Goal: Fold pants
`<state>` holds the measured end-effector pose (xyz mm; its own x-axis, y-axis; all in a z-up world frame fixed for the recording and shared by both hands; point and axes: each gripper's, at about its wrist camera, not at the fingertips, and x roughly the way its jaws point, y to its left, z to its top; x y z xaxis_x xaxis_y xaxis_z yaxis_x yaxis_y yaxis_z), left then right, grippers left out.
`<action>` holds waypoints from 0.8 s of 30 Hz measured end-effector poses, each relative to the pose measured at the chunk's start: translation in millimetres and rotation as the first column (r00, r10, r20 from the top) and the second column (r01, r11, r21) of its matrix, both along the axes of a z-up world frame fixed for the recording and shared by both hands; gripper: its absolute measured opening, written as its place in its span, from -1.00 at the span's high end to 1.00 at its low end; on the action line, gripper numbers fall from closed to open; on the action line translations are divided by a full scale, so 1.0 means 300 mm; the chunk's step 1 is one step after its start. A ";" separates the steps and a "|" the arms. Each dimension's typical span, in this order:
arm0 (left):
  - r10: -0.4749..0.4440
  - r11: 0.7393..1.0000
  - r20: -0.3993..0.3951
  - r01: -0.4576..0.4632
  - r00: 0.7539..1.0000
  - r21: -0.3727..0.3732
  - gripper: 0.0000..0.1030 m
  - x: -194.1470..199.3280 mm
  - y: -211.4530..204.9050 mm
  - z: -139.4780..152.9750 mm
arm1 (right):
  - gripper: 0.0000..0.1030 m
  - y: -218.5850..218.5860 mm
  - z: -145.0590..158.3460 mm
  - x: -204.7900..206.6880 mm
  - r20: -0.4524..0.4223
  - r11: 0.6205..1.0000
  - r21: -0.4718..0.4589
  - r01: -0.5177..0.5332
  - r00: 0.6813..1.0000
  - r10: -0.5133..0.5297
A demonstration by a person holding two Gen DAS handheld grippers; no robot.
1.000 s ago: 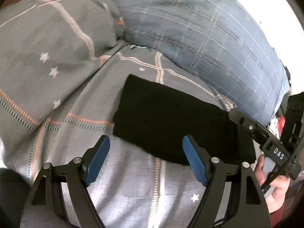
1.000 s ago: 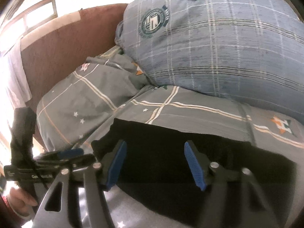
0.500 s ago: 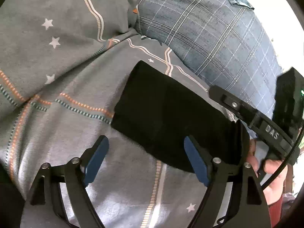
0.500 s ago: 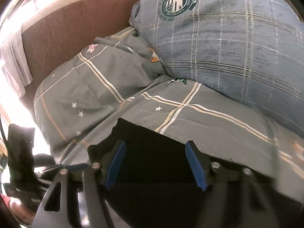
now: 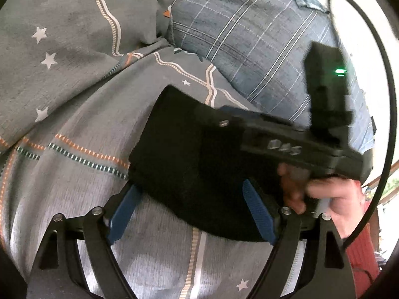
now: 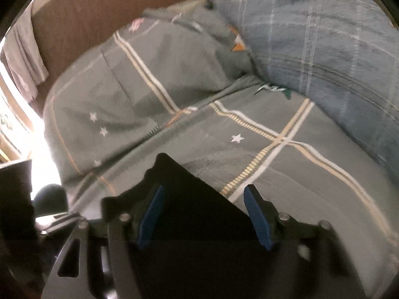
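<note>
The black pants [image 5: 187,149] lie folded into a thick rectangle on the grey starred sheet [image 5: 74,124]. My left gripper [image 5: 190,184] is open at their near edge. Its left pad [image 5: 124,214] is just off the pants' left corner and its right pad [image 5: 259,214] is over the cloth. The right gripper's black body [image 5: 286,144] reaches in over the pants from the right, held by a hand [image 5: 331,194]. In the right wrist view my right gripper [image 6: 204,186] is open above the pants' far corner [image 6: 174,172], with no cloth pinched.
A blue plaid pillow [image 5: 249,37] bulges behind the pants, and a grey pillow [image 5: 62,25] lies at the back left. A brown headboard [image 6: 99,12] with a hanging cloth [image 6: 25,57] stands beyond. A black cable [image 5: 389,99] loops on the right.
The right gripper has swung left across the pants and dipped toward their far corner. The left gripper has edged down to the near edge, and its view has rolled slightly.
</note>
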<state>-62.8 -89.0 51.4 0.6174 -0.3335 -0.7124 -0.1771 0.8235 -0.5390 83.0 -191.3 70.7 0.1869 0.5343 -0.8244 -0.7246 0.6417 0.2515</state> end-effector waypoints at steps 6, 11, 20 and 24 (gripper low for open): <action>-0.023 0.999 0.041 0.022 0.999 0.023 0.25 0.011 0.015 0.004 | 0.50 0.056 -0.024 -0.024 0.008 0.998 -0.003 -0.057 0.998 0.057; -0.078 0.997 0.160 0.079 0.984 0.002 0.54 -0.015 0.009 0.141 | 0.72 -0.061 0.124 -0.067 0.075 0.992 0.123 0.003 0.997 -0.012; -0.456 0.888 0.376 0.441 0.807 0.131 0.58 -0.022 -0.456 0.407 | 0.83 -0.685 0.410 -0.182 0.135 0.861 0.435 0.263 0.926 -0.352; -0.619 0.782 0.285 0.609 0.732 0.136 0.65 0.028 -0.736 0.278 | 0.84 -0.953 0.319 -0.259 0.059 0.788 0.423 0.447 0.855 -0.516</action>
